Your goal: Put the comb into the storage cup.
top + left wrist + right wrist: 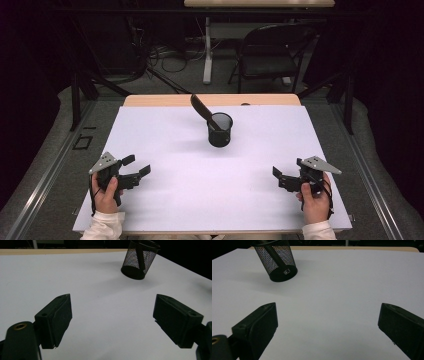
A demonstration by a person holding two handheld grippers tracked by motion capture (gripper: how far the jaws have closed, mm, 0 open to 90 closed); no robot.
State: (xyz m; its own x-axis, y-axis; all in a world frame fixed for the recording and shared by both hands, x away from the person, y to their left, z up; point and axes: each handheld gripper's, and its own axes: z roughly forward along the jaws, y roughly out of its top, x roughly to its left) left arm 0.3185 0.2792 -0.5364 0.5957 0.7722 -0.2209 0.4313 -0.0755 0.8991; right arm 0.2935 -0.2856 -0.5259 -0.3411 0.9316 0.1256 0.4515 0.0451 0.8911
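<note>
mesh cup stands upright at mid-table toward the far edge of the white sheet, a dark flat utensil leaning out of it to the far left. my left gripper low over the sheet's near left, jaws wide, nothing between. my right gripper at near right, jaws wide too, empty. both point inward, well apart from the cup. wooden table edge shows beyond the sheet.
</note>
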